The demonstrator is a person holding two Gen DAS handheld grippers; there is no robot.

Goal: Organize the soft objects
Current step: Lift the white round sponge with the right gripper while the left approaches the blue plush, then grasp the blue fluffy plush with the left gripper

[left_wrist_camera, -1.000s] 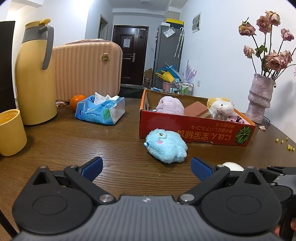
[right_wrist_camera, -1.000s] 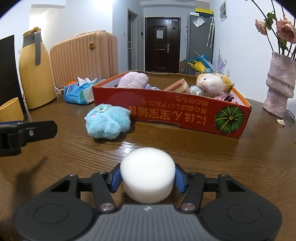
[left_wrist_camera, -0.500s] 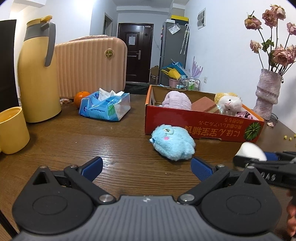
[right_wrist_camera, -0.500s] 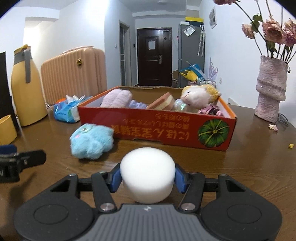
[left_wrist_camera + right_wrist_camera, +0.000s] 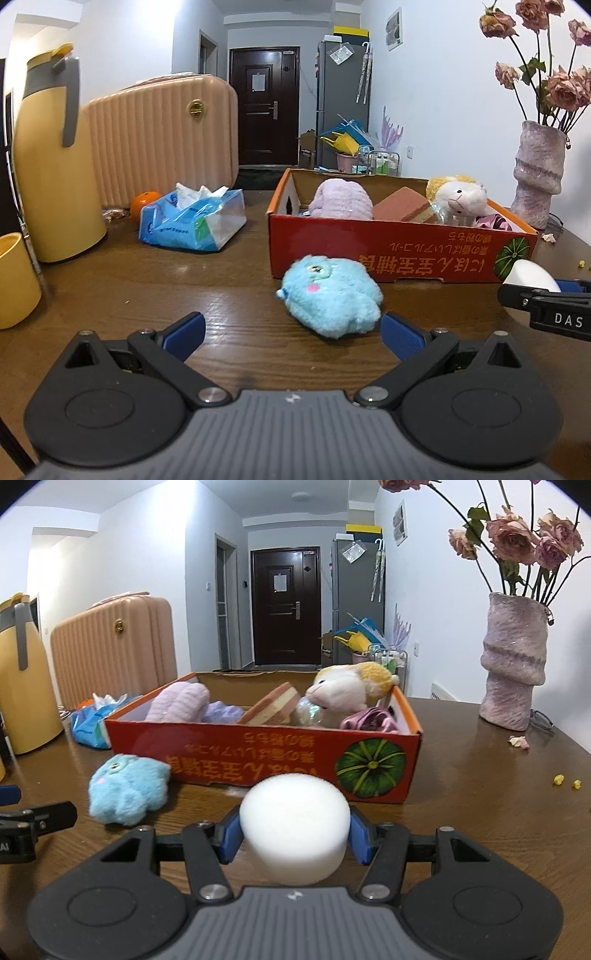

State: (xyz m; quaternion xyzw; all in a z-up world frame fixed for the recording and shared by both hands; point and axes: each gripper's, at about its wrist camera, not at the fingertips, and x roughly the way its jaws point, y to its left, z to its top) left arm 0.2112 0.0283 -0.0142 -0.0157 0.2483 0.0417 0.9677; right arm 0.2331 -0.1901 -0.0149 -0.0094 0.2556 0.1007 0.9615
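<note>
Foam fills our right gripper [image 5: 294,836]: the white sponge puck [image 5: 293,825] sits squeezed between both blue pads, so those jaws are clamped on it, above the wooden tabletop [image 5: 480,812] and just in front of the red cardboard box [image 5: 258,757]. Our left gripper [image 5: 291,334] has its jaws spread wide with nothing between the pads; the blue plush toy [image 5: 330,295] lies on the tabletop just beyond them, resting close against the box's front wall. Inside the box we see a lilac plush [image 5: 181,701], a brick-coloured sponge [image 5: 275,705] and a white-and-yellow plush animal [image 5: 351,688]. A tissue pack [image 5: 192,219] lies left of the box.
</note>
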